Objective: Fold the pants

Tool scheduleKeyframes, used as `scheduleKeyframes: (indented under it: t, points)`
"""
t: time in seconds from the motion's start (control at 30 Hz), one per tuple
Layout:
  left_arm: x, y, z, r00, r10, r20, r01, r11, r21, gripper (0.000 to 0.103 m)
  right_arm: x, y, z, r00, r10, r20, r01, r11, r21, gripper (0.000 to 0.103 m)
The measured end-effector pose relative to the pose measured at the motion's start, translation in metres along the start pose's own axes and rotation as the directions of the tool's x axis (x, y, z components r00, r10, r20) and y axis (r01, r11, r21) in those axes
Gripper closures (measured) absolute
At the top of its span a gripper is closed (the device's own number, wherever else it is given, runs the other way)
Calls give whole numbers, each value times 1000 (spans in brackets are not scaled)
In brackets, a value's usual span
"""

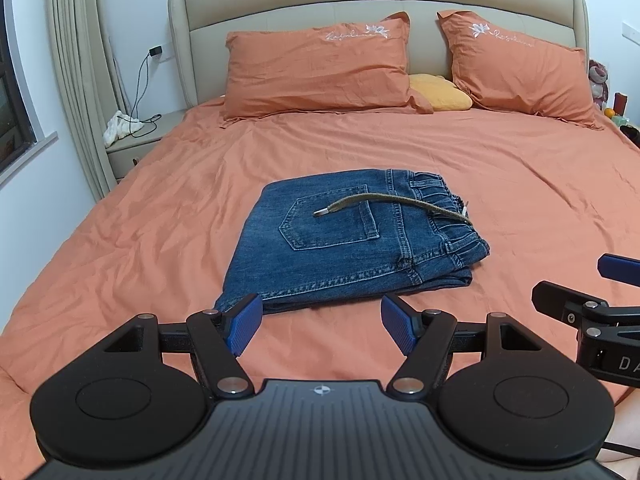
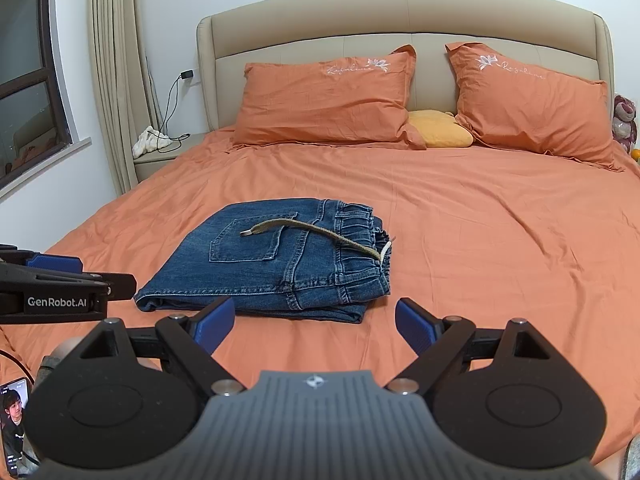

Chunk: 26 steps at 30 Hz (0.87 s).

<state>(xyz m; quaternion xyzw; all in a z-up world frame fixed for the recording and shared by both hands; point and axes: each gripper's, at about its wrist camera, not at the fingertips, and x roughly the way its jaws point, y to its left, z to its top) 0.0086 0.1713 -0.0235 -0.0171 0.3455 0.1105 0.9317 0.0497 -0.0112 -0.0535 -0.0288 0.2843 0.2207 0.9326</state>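
Note:
Blue denim pants (image 1: 344, 248) lie folded into a compact stack on the orange bed sheet (image 1: 160, 216), back pocket up, elastic waistband to the right. An olive drawstring (image 1: 384, 202) lies across the pocket. The pants also show in the right wrist view (image 2: 276, 260). My left gripper (image 1: 322, 326) is open and empty, held just in front of the stack's near edge. My right gripper (image 2: 316, 326) is open and empty, near the stack's front right; it also shows at the right edge of the left wrist view (image 1: 592, 304).
Two orange pillows (image 1: 320, 68) and a yellow cushion (image 1: 438, 92) lie at the beige headboard (image 1: 360, 4). A nightstand (image 1: 136, 140) with a white cloth and charger cable stands at the left by the curtain (image 1: 76, 80). A phone (image 2: 14, 420) is at the lower left.

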Motion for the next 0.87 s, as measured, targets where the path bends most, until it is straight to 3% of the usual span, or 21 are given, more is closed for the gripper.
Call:
scheduleKeyframes:
  t: [0.87]
  points:
    - [-7, 2, 2, 999, -7, 37, 6, 1000, 25, 25, -6, -1, 1, 1000, 16, -11, -16, 1000, 1, 19]
